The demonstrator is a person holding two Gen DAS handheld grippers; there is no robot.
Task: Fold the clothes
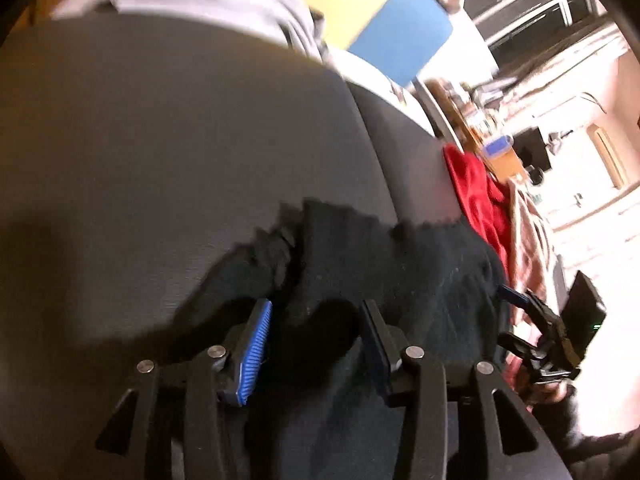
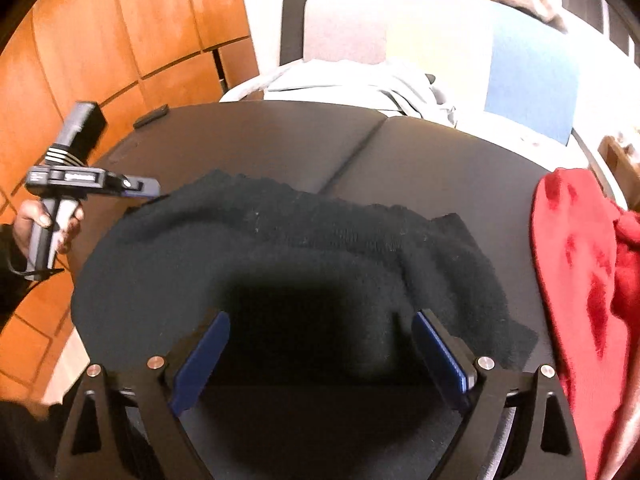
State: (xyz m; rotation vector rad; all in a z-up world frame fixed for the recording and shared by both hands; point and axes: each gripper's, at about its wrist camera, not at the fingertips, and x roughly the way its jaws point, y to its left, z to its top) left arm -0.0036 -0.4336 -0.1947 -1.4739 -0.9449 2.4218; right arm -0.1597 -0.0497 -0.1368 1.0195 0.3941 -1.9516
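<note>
A black knit garment (image 2: 304, 248) lies spread on the dark grey table (image 2: 420, 152); it also shows in the left wrist view (image 1: 400, 264). My left gripper (image 1: 316, 312) is open, with cloth lying between its fingers at the garment's left edge. It also shows in the right wrist view (image 2: 154, 192), touching that edge. My right gripper (image 2: 322, 320) is open just above the garment's near part, holding nothing. It also shows in the left wrist view (image 1: 516, 298) at the garment's right side.
A red garment (image 2: 580, 264) lies at the table's right edge, also in the left wrist view (image 1: 476, 192). A light grey garment (image 2: 360, 80) lies at the far edge. An orange wooden wall (image 2: 100, 40) is on the left. A small dark object (image 2: 152, 116) lies on the far left corner.
</note>
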